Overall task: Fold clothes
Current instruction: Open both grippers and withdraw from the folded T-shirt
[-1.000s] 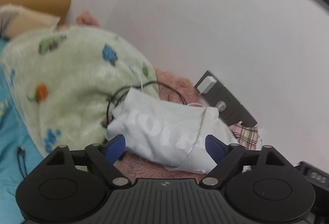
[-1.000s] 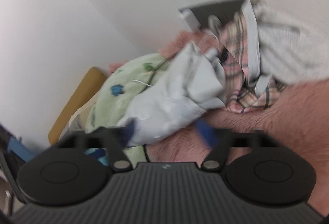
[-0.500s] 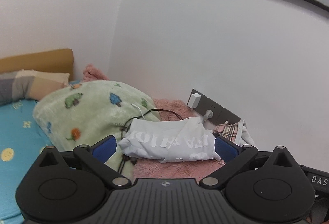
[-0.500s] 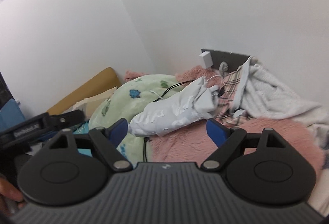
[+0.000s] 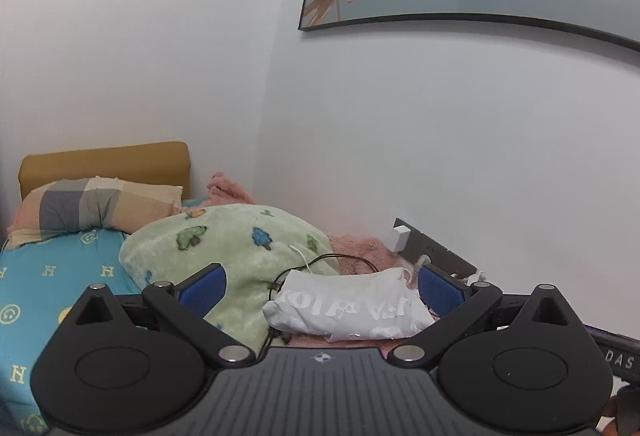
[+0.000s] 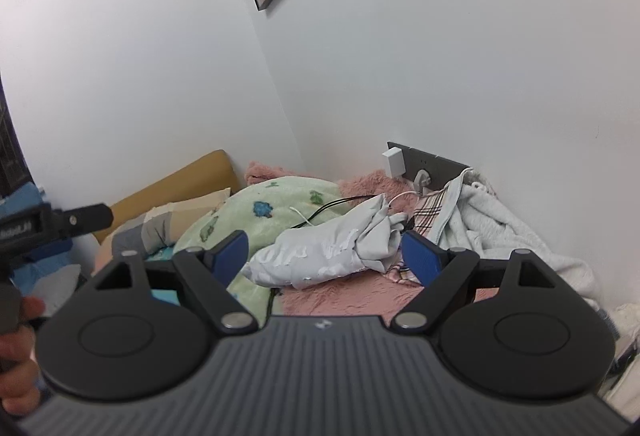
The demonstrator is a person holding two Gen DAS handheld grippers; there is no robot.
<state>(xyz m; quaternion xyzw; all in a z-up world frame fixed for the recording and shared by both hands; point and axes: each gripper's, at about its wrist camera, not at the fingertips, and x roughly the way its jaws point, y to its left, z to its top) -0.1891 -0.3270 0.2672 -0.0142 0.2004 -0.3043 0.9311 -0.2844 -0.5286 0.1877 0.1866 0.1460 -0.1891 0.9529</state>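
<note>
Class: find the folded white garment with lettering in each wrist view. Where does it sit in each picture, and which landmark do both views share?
Left wrist: white garment low, right of centre, beside the green blanket.
Right wrist: garment at centre, on the pink fleece.
Shared landmark: white charger on the wall.

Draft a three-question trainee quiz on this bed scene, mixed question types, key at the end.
1. True or false: the left gripper is clamped on the white garment.
2. What does the white garment rest on? A) the pink fuzzy blanket B) the plaid pillow C) the floor
3. Name the thing that runs from the wall socket panel towards the garment.

Key: 1 false, both grippers are open and empty; 2 A; 3 a white charging cable.
</note>
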